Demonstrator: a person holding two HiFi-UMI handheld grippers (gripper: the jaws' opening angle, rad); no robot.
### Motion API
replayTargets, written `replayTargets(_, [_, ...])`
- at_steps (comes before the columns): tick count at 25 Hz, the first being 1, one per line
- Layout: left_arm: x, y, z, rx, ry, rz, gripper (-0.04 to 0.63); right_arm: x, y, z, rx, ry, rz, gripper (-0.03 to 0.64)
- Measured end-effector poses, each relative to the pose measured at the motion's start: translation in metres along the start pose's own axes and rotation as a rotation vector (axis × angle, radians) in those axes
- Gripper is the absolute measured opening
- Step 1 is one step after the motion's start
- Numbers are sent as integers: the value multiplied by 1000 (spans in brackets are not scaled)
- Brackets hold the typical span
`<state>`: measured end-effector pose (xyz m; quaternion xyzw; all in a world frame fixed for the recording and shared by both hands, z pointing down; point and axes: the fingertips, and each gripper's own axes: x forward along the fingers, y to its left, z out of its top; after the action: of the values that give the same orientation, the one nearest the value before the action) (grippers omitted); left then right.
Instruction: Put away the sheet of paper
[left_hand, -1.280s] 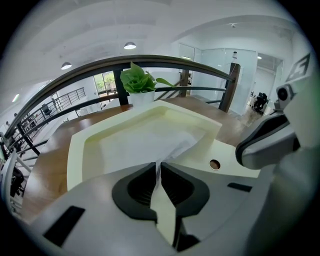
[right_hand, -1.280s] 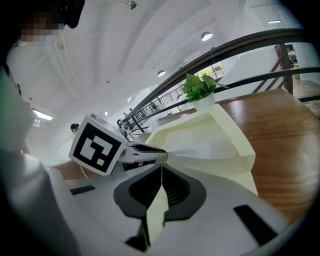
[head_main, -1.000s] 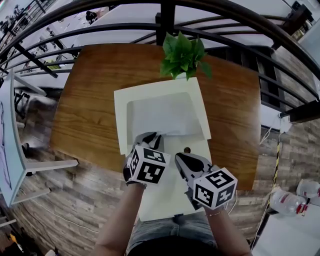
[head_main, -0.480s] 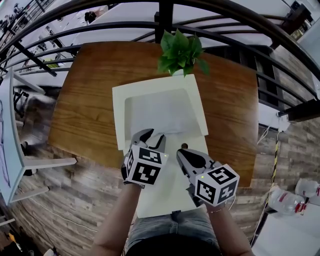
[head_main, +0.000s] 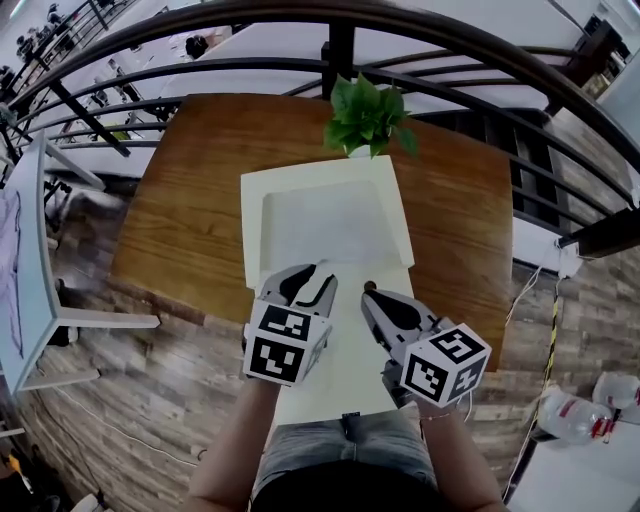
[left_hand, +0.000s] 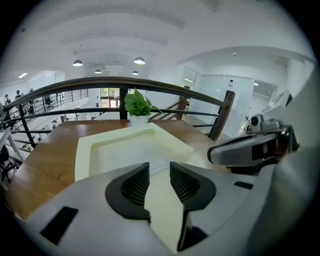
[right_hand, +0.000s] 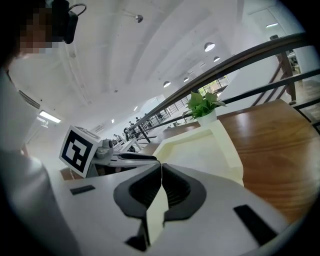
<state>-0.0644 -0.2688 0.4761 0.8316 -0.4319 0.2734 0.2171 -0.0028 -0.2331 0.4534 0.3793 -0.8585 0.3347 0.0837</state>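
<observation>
A white sheet of paper (head_main: 335, 225) lies flat inside a shallow cream tray (head_main: 254, 230) on the wooden table (head_main: 185, 225). A long cream flap (head_main: 345, 370) runs from the tray toward me. My left gripper (head_main: 312, 278) hovers over the tray's near edge; its jaws have just been opening and stand open with nothing between them. In the left gripper view the left gripper (left_hand: 159, 172) has the tray (left_hand: 82, 155) ahead of it. My right gripper (head_main: 368, 296) hangs beside it over the flap. In its own view the right gripper (right_hand: 161, 175) is shut with nothing in it.
A green potted plant (head_main: 365, 115) stands at the tray's far edge. A dark metal railing (head_main: 330, 40) curves behind the table. Bare wood lies left and right of the tray. A white table (head_main: 30, 270) stands at the left on the plank floor.
The left gripper, shut at the paper's near edge, has opened and let it go. Both grippers have lifted and drawn back slightly toward me. The paper stays in the tray.
</observation>
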Motion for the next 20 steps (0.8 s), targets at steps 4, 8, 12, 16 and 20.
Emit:
replayTargets(4, [-26,-13,11,-35,-52,-36,126,-12,12,9,-30,-36,27,28])
replayTargets(8, [-51,-27,24,-53,-124,-70,87,-23,23,17,-51,-55,52,26])
replayTargets(12, [-68,-37,29,-57,-162,-75,46,-36,29,25,-48,-83,63,26])
replayTargets(16, [-88,-41,34,-59,-205,-57,32,-46,41,29,-80,-85,82,26])
replayTargets(20, [-107,-44,37,-83,-251,-43,29,-54,57,33,-105,-89,107,26])
